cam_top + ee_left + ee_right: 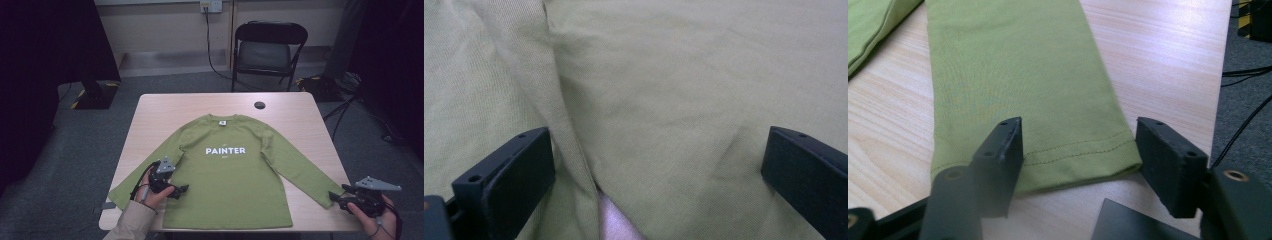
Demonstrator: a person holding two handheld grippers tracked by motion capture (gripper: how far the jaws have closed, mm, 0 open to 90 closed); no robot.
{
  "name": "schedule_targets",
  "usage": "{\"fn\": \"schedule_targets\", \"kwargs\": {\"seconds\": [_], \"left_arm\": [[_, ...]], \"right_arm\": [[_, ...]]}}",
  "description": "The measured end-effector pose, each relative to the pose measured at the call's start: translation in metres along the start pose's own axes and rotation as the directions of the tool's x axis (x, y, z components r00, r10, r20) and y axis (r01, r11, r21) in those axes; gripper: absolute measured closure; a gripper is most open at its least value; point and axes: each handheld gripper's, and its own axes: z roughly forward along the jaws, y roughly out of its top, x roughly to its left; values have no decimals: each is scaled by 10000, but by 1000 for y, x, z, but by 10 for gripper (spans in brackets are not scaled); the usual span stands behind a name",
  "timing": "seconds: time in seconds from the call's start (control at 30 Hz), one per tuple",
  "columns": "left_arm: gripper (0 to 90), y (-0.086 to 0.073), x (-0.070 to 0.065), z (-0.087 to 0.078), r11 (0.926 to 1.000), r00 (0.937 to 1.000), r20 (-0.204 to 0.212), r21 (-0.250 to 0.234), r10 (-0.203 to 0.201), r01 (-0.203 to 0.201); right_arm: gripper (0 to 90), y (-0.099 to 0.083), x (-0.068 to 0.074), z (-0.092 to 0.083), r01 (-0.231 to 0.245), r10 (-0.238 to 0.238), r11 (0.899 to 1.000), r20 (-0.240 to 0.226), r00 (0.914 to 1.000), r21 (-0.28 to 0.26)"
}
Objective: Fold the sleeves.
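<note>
Dim, dark-cornered high view; brighter gripper views, near jaws blurred.

High view looks forward and down over the pale wooden table [295,107]; both gripper views sit close on the olive-green long-sleeved cotton shirt [225,170], shared with it.

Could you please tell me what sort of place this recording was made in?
Probably a lab or studio room set up for recording: a wooden table on grey carpet, a folding chair by the wall, dark curtains at the sides and cables on the floor.

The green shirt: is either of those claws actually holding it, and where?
Neither yet. The right gripper has its jaws open around the shirt's sleeve cuff. The left gripper is open over the armpit seam.
</note>
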Motion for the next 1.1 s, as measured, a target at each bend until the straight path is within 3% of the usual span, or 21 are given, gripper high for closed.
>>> {"fn": "schedule_targets", "kwargs": {"seconds": [0.27, 0.4, 0.63, 1.1], "left_arm": [[0, 0, 0, 0, 10000, 10000, 0, 2, 1, -1], [0, 0, 0, 0, 10000, 10000, -1, 1, 1, -1], [0, 0, 0, 0, 10000, 10000, 1, 2, 2, -2], [0, 0, 0, 0, 10000, 10000, 0, 1, -2, 2]], "right_arm": [[683, -6, -7, -5, -633, 621, 9973, -320, 9976, -373], [810, -5, -6, -3, -660, 648, 9975, -409, 9971, -268], [835, 5, 4, -3, 62, -62, 10000, 20, 10000, -74], [835, 53, 30, -21, 1124, -1127, 9895, 15, 9936, -905]]}}
